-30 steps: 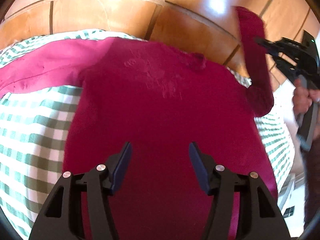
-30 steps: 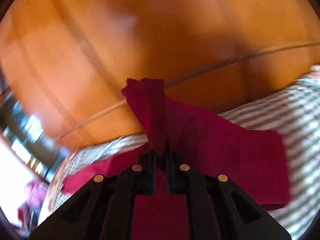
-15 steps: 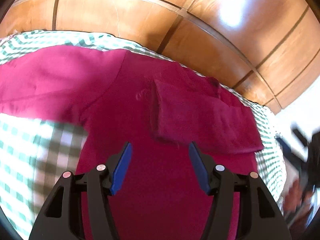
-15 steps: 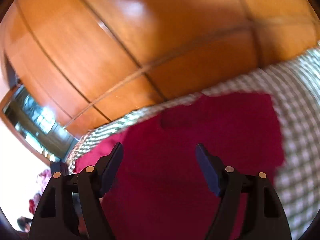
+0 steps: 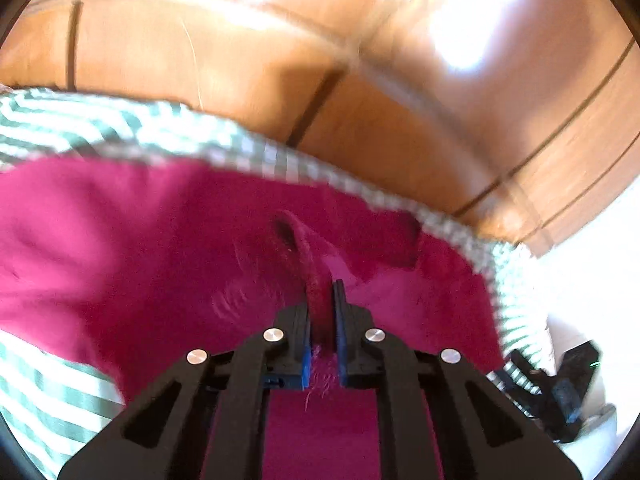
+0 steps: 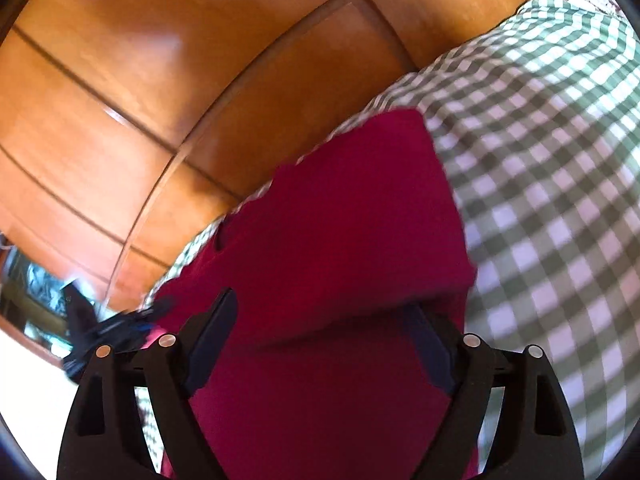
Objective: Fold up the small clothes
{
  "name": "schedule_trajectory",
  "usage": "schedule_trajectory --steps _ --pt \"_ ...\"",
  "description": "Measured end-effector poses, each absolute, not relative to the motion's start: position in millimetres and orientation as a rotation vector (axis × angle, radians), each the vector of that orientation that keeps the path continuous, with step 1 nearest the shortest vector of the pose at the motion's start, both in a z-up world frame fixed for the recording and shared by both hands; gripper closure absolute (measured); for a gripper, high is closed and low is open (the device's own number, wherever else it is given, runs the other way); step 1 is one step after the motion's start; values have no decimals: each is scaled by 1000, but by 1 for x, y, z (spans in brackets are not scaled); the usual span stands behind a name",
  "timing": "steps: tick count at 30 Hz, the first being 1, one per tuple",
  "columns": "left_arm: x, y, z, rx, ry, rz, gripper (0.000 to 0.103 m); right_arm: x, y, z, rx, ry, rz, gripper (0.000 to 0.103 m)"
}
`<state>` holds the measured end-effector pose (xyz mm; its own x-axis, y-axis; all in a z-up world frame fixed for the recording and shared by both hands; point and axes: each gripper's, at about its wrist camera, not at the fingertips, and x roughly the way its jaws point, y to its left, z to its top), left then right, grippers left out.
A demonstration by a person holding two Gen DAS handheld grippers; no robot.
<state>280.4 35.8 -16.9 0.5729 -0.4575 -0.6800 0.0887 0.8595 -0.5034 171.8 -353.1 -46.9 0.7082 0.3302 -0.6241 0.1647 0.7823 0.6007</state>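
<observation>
Clamping a ridge of the crimson sweater (image 5: 120, 240) at frame centre, the left gripper (image 5: 322, 312), gaping half a second ago, starts another fold; the right gripper (image 6: 324, 344) hovers spread.

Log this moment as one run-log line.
left gripper: shut on red sweater | right gripper: open above it | checked cloth underneath

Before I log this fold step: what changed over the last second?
The right gripper let go of the sleeve after laying it across the red sweater and now stands open. The left gripper, open before, has shut on a fold of the sweater. The checked cloth stayed underneath.
</observation>
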Motion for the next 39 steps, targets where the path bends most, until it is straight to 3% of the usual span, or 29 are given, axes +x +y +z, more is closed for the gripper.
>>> schedule_trajectory --steps 3,6,12,16,19,22,23,24,26,27,34,39 --pt "276 54 -11 -405 867 -249 101 175 -354 -58 690 814 108 20" --pt "282 50 -39 -323 956 -186 101 169 -348 -74 658 868 103 20" --pt "277 27 -68 -163 982 -151 101 149 -332 -39 547 870 202 20" --pt "281 27 -58 -157 951 -117 101 177 -315 -13 430 801 159 20" --pt "281 25 -64 -88 971 -90 100 214 -303 -31 329 855 38 20" --pt "279 22 -74 -32 959 -79 92 240 -294 -78 250 986 -59 17" --pt "277 22 -73 -29 957 -73 89 239 -284 -81 173 933 -68 9" --pt "273 23 -71 -36 957 -62 84 240 -276 -85 121 928 -75 8" --pt "265 29 -66 -86 951 -60 51 243 -271 -87 81 925 -100 7" --pt "257 38 -62 -151 942 -63 47 245 -273 -88 89 927 -100 7" --pt "213 112 -58 -474 934 -16 50 212 -265 -63 127 854 -100 6" --pt "182 185 -59 -652 884 61 49 186 -222 -81 63 905 10 5"
